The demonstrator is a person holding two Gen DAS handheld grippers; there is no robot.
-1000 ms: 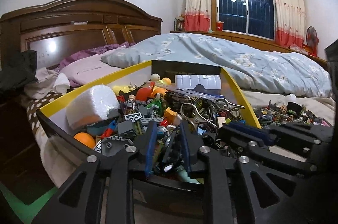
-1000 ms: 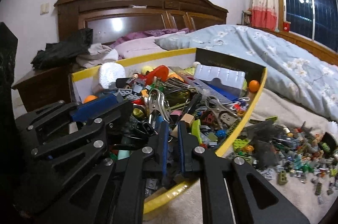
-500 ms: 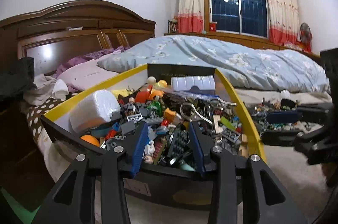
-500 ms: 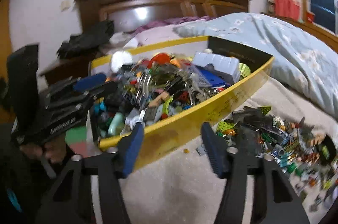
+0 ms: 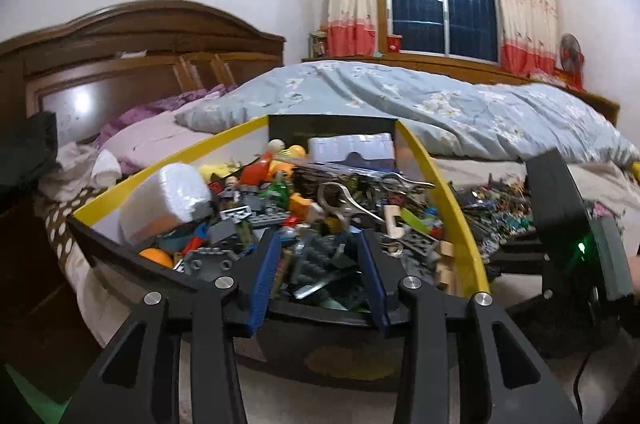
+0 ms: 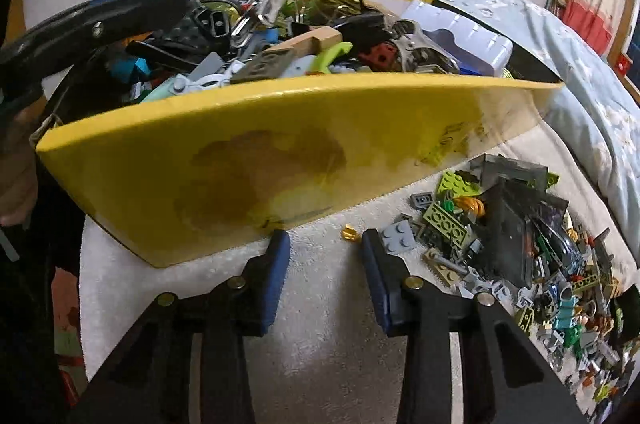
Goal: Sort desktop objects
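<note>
- The left hand-held gripper (image 5: 318, 260) hangs over the near end of the yellow cardboard box (image 5: 448, 200), its blue-padded jaws parted with nothing pinched between them; only the heap of loose plastic building bricks and metal tools (image 5: 320, 208) lies beneath.
- The right hand-held gripper (image 6: 322, 252) points down at the cream towel-like cover on the bed (image 6: 328, 304) just outside the box's yellow side wall. Its jaws have just been closing, yet a gap remains and they hold nothing.
- A small gold-coloured piece (image 6: 349, 233) lies on the cover near the right fingertip.
- A spread pile of grey, green and black bricks (image 6: 500, 224) sits on the cover beside the box.
</note>
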